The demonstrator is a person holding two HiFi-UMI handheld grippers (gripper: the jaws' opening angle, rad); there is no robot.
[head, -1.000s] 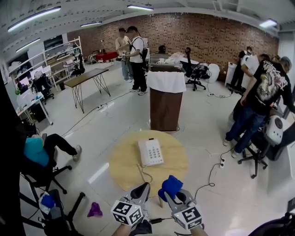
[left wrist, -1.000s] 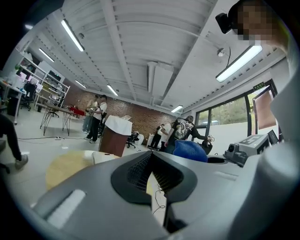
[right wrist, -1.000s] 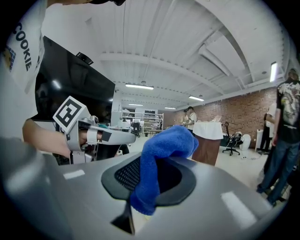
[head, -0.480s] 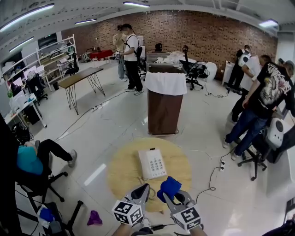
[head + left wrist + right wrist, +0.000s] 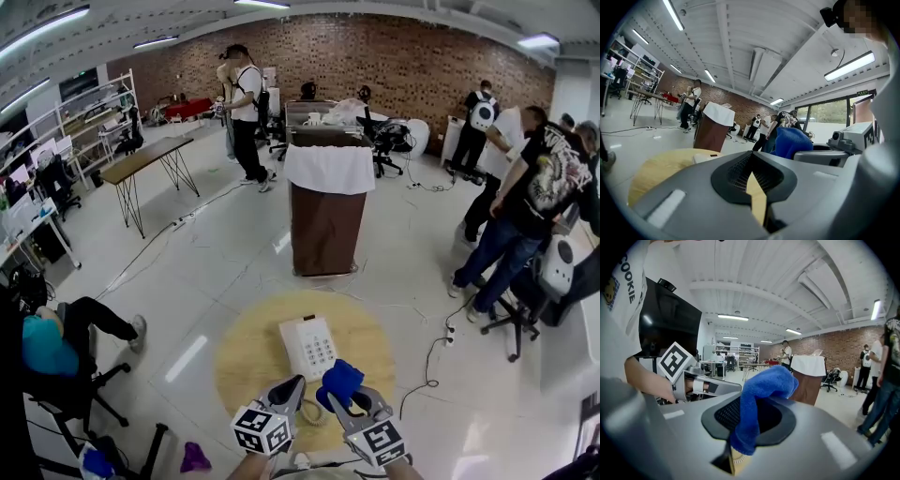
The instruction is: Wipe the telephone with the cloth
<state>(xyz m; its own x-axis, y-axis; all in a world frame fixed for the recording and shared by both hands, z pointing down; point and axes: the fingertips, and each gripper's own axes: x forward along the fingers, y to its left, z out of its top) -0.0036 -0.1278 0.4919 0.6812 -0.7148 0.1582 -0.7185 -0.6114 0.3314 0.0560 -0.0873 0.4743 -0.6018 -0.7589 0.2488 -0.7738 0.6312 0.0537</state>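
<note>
My left gripper (image 5: 292, 386) is clenched shut on nothing, while my right gripper (image 5: 345, 401) grasps the blue cloth (image 5: 338, 382). The white telephone (image 5: 309, 345) lies on the round wooden table (image 5: 246, 349), just ahead of both grippers.

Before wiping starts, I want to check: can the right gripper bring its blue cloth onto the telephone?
Probably yes. The right gripper holds the blue cloth close to the telephone, and nothing stands between them on the round table.
</note>
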